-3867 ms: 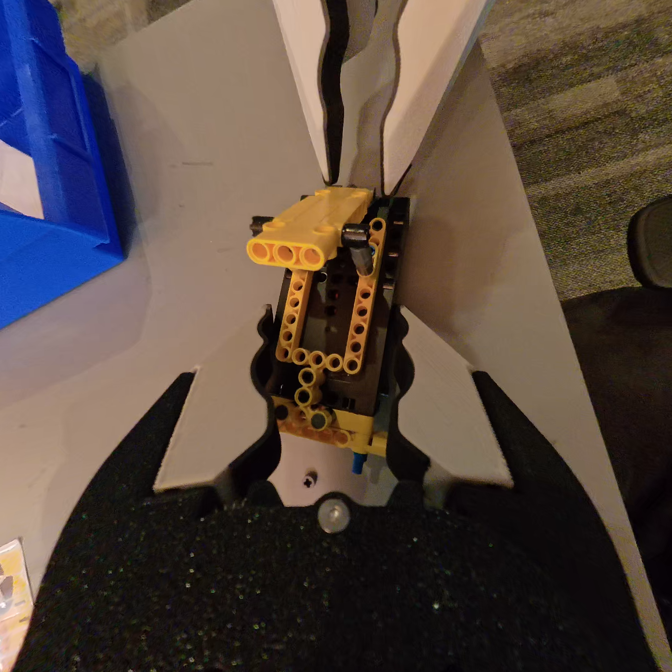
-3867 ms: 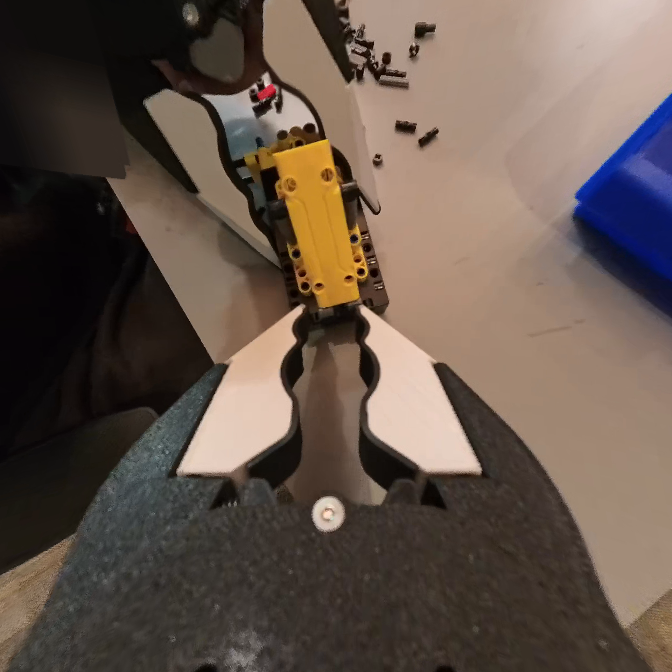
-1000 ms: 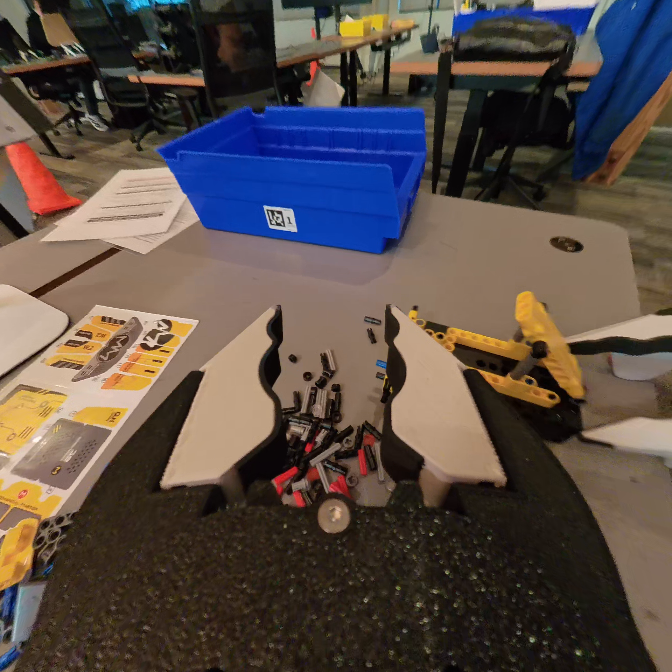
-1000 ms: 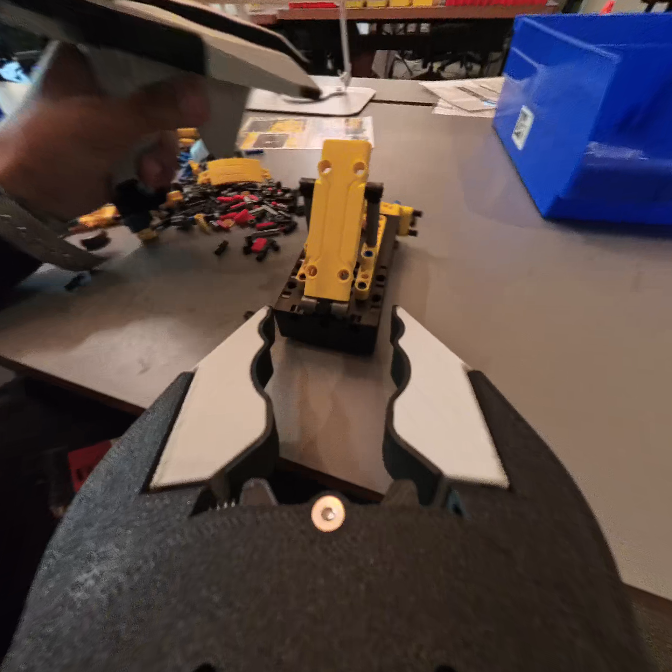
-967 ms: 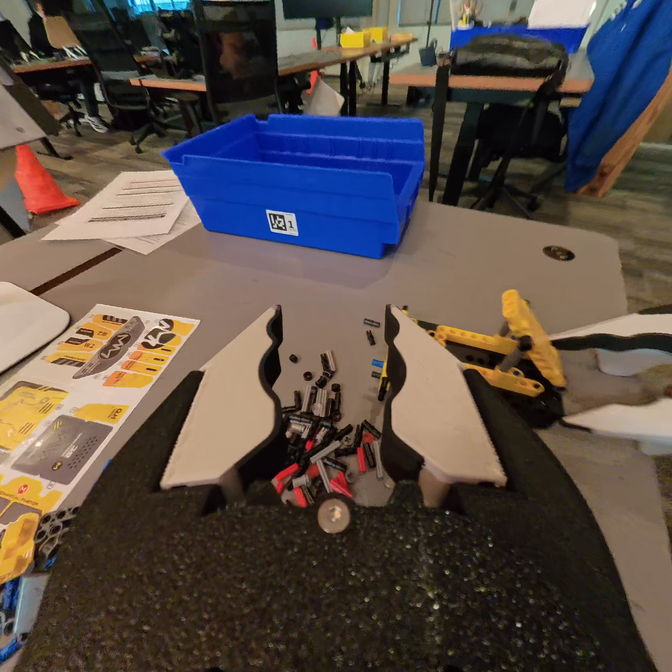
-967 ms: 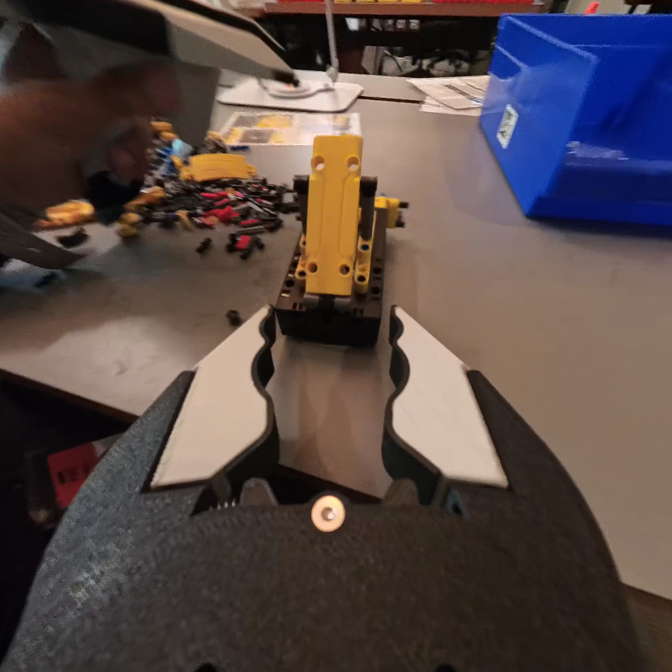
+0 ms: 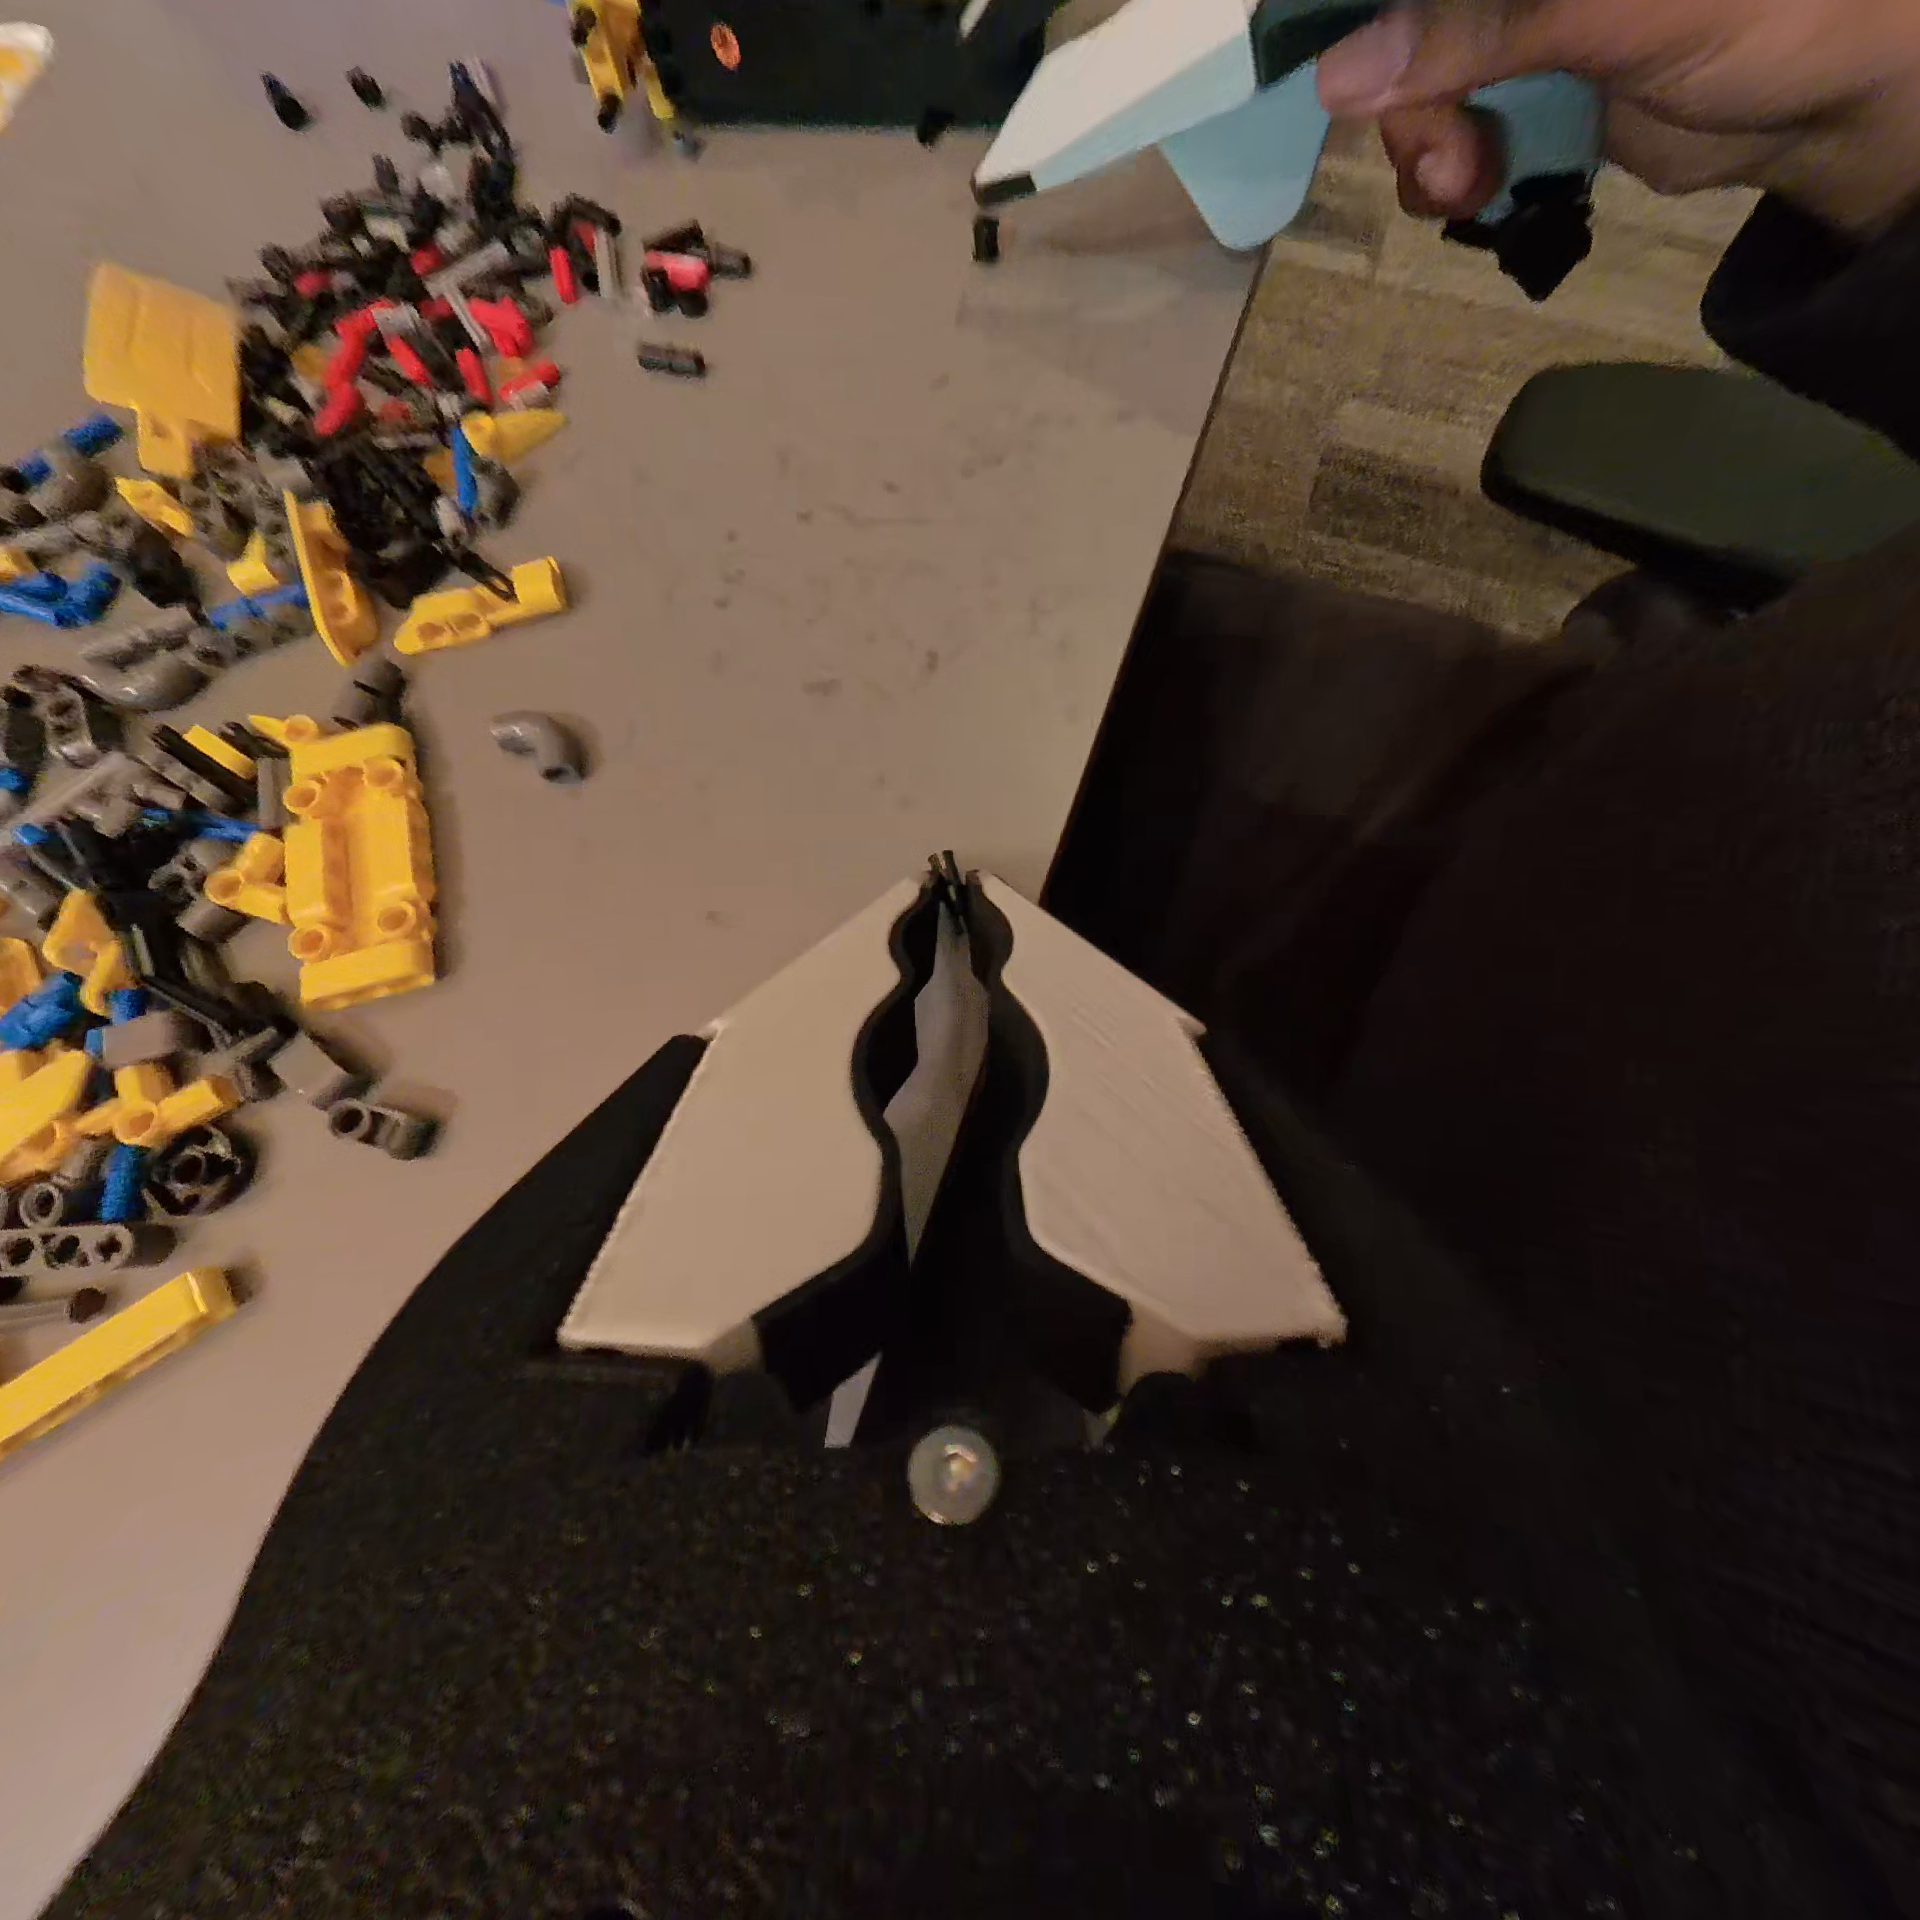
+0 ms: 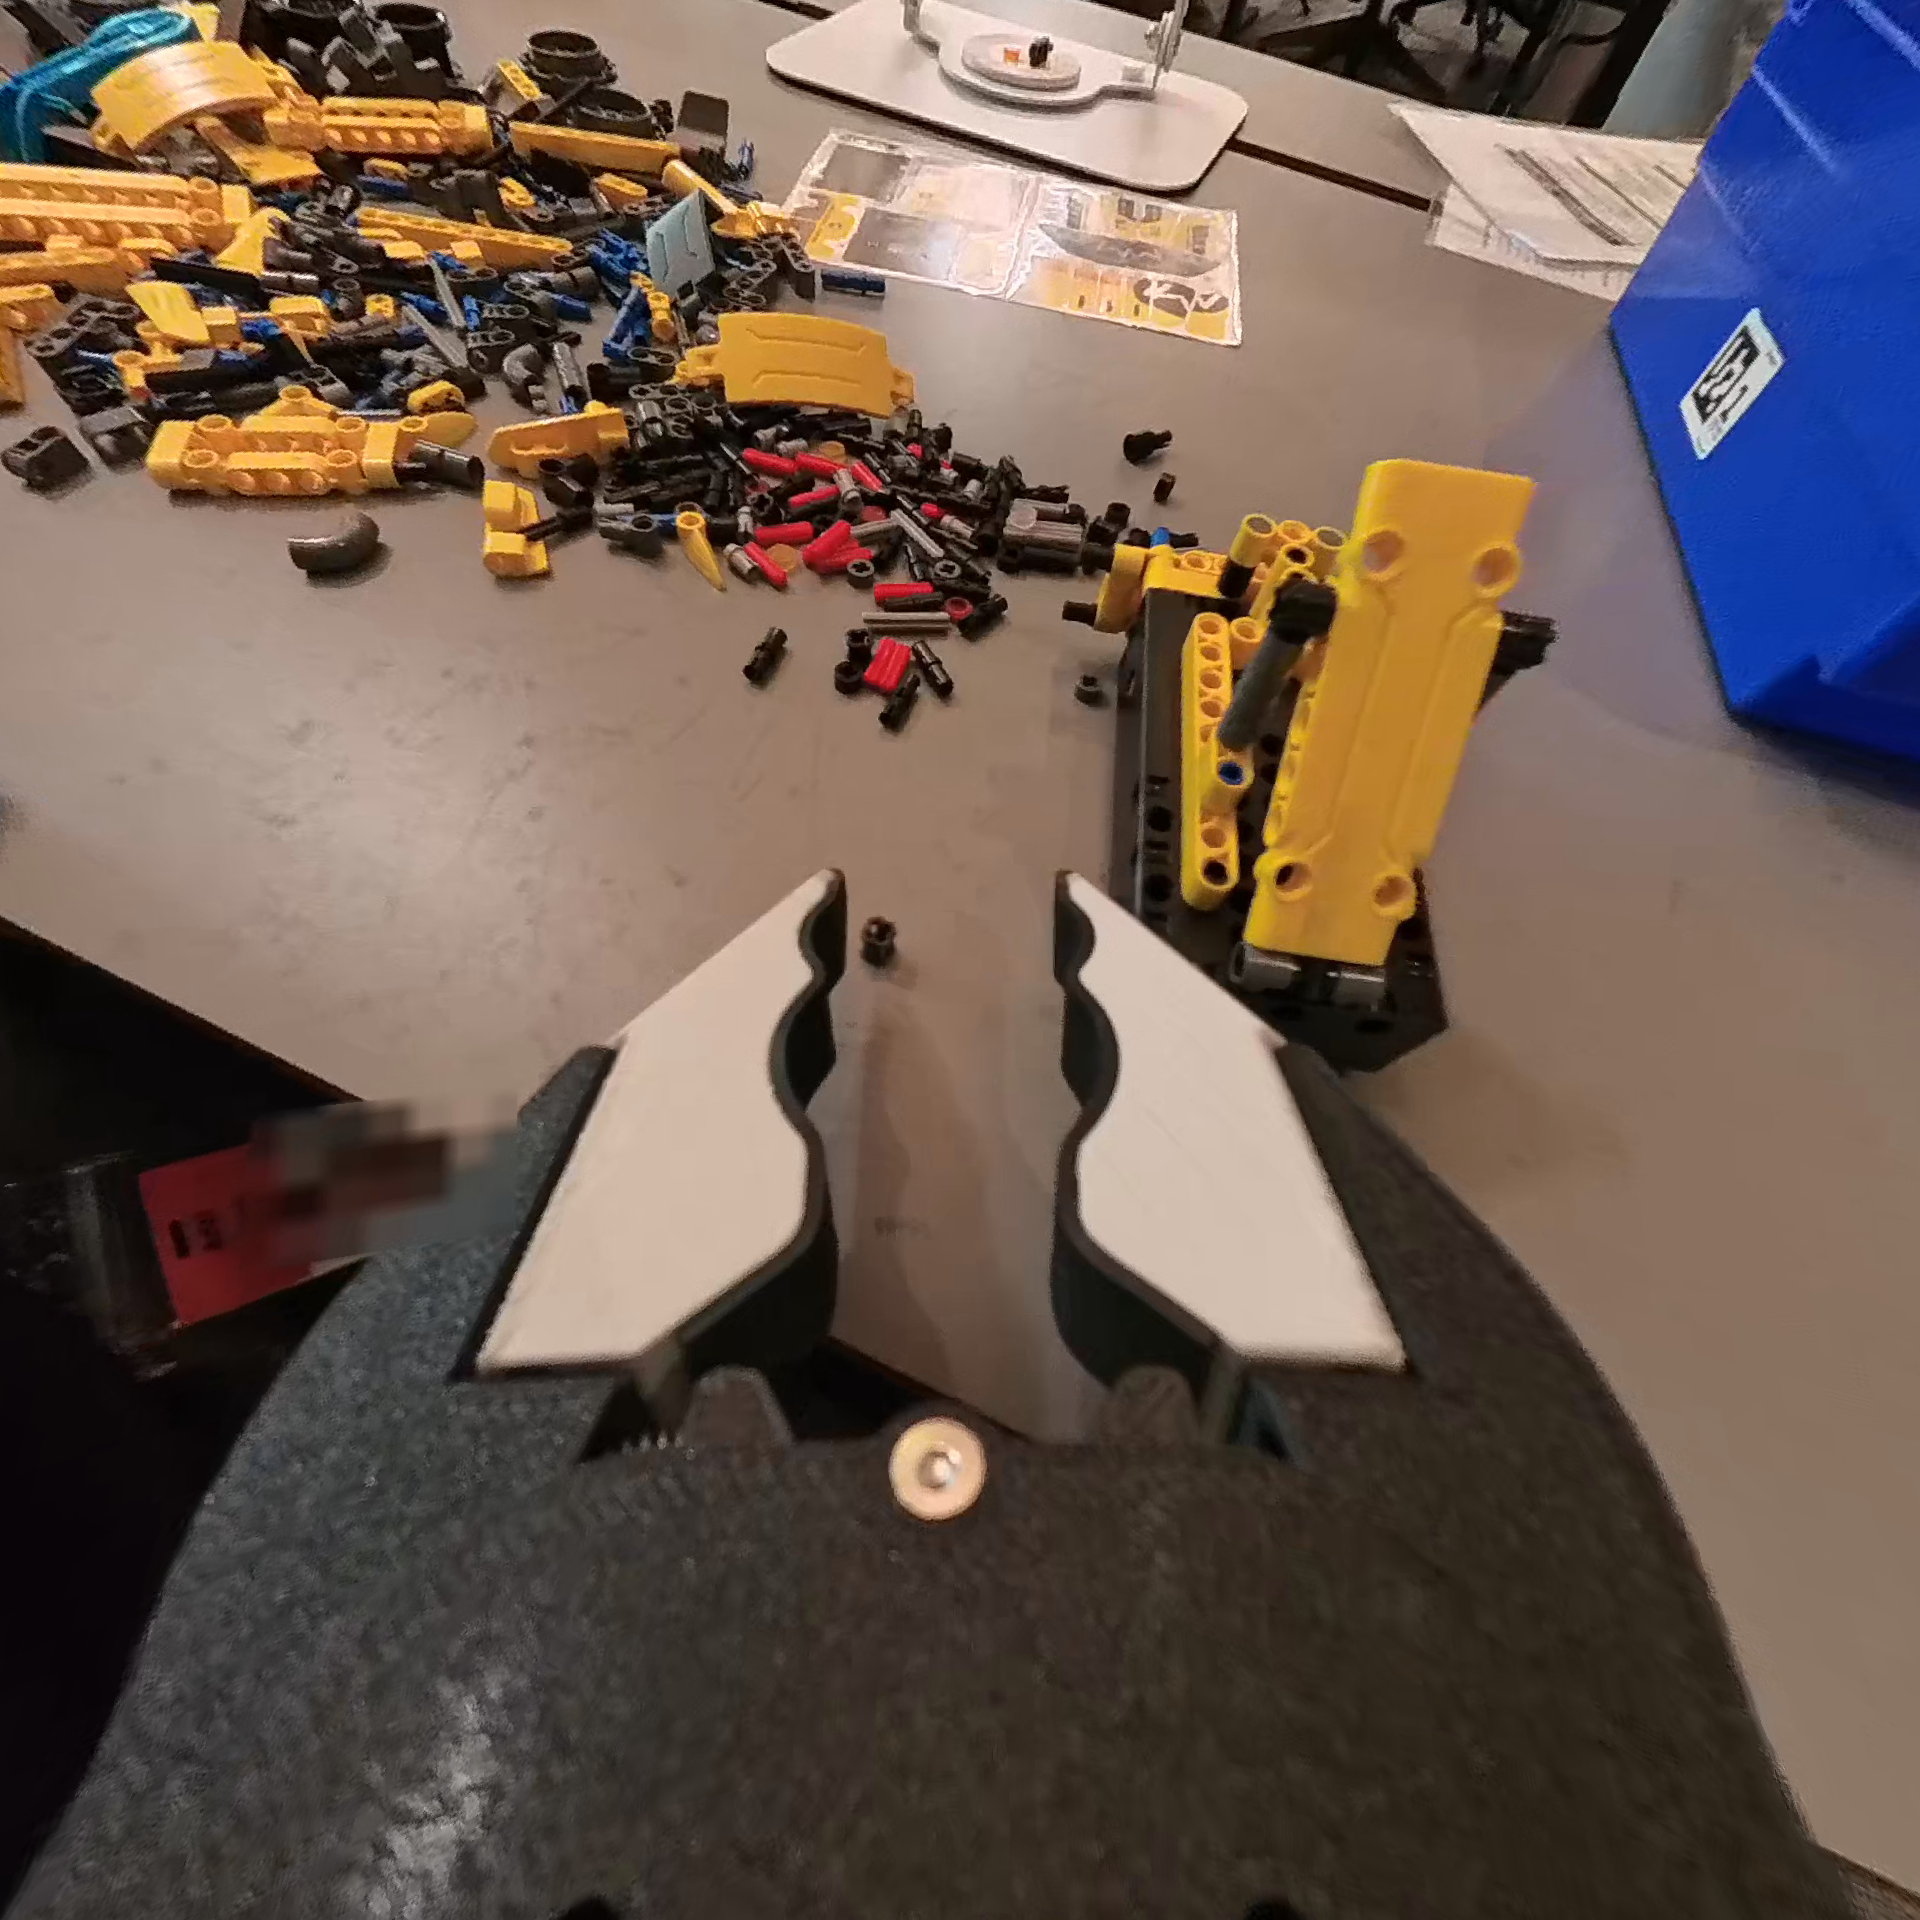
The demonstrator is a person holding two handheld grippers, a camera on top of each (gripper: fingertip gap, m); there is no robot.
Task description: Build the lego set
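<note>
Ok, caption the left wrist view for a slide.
Left gripper shut on a small black pin near the grey table edge, loose yellow, red and black parts beyond.

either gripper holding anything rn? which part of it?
The left gripper is shut on a small black pin, pinched at the fingertips with one end poking out. The right gripper is open and holds nothing; a loose black connector lies between its fingers.

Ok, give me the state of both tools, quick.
Left tool: shut on a small black plastic pin at its tips.
Right tool: open, empty; a small black round connector lies between its tips.
</note>
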